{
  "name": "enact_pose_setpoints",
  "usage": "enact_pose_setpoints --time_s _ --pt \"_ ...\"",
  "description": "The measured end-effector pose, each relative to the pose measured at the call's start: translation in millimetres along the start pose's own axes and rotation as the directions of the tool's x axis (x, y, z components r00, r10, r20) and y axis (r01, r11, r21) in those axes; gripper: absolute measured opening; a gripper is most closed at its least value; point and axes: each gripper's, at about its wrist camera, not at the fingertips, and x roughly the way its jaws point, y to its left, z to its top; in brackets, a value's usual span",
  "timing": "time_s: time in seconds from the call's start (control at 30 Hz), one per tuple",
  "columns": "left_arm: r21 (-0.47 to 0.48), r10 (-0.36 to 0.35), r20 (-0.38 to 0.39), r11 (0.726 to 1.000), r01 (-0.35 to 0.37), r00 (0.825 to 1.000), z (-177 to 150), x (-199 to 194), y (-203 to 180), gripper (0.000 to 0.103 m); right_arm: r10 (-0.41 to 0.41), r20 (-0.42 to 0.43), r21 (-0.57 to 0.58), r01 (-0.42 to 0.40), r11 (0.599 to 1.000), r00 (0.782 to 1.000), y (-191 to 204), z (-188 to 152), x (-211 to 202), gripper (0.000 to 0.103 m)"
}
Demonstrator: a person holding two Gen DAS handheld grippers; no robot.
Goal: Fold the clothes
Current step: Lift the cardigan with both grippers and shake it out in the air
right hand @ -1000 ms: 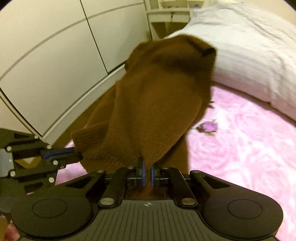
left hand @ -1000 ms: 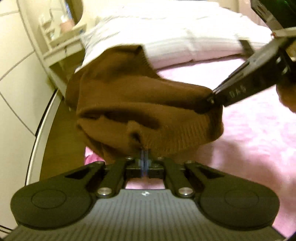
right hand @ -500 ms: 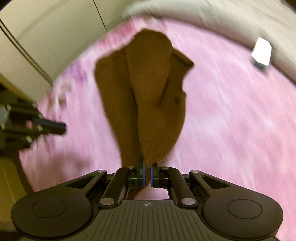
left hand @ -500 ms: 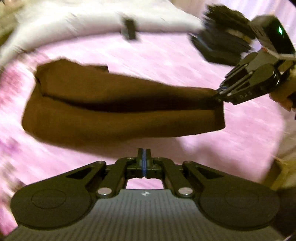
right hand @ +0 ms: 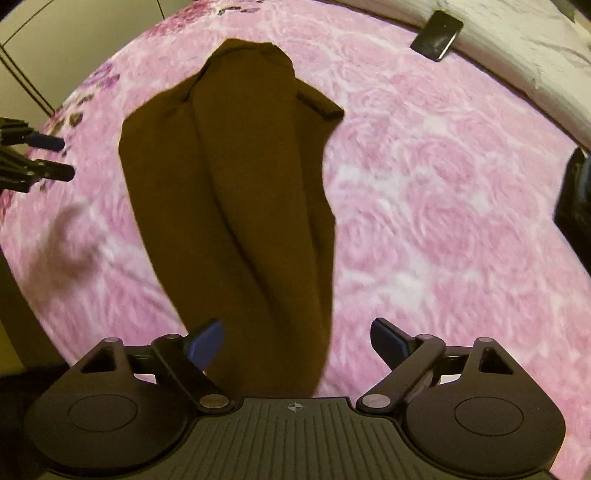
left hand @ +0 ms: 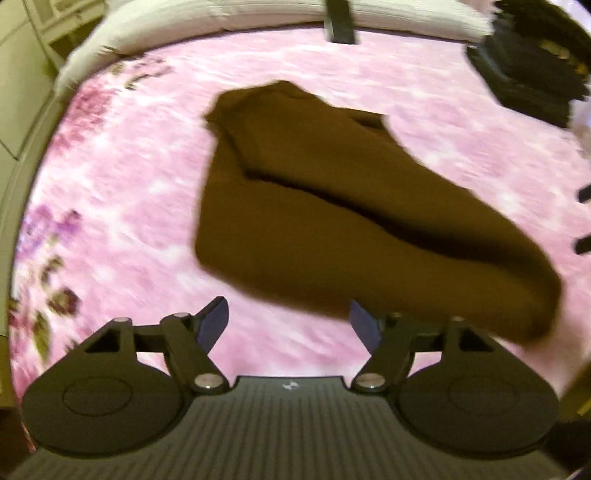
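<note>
A brown knitted garment (left hand: 332,221) lies folded lengthwise on the pink rose-patterned bedspread (left hand: 129,206); it also shows in the right wrist view (right hand: 240,192), stretching away from me. My left gripper (left hand: 288,325) is open and empty, just short of the garment's near edge. My right gripper (right hand: 297,341) is open and empty, with the garment's near end lying between and under its fingers. The left gripper's two fingertips (right hand: 51,158) show at the left edge of the right wrist view, apart and clear of the garment.
A white duvet (right hand: 517,48) lies along the far edge of the bed, with a dark phone (right hand: 437,35) on it. A stack of dark clothes (left hand: 532,62) sits at the far right. Pale cupboard doors (right hand: 74,44) stand left of the bed.
Both grippers carried the garment down from the air onto the bedspread. Then both opened and let go, and it now lies flat.
</note>
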Motion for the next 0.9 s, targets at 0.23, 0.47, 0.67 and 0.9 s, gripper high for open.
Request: enact_pose_setpoints --time_s 0.23,0.47,0.67,0.9 --pt "-0.065 0.011 -0.007 0.998 -0.011 1.000 29.1 82.7 57.2 0.068 0.062 0.085 -0.071 -0.056 0.996 0.995 30.2 75.2 62.5 0.089" --pt "-0.041 -0.087 -0.008 0.995 0.087 0.996 30.5 106.0 71.4 0.002 0.039 0.226 -0.158 -0.003 0.987 0.973 50.2 184.0 150.1 0.089" --pt "-0.079 -0.120 0.049 0.989 0.124 0.992 5.5 54.0 82.2 0.001 -0.004 0.241 -0.158 0.043 0.986 0.971 59.7 251.6 213.9 0.088" --pt "-0.100 -0.139 0.067 0.984 0.145 0.988 7.6 41.6 95.7 0.000 -0.052 0.322 0.064 0.033 0.997 0.945 19.4 225.3 145.7 0.001"
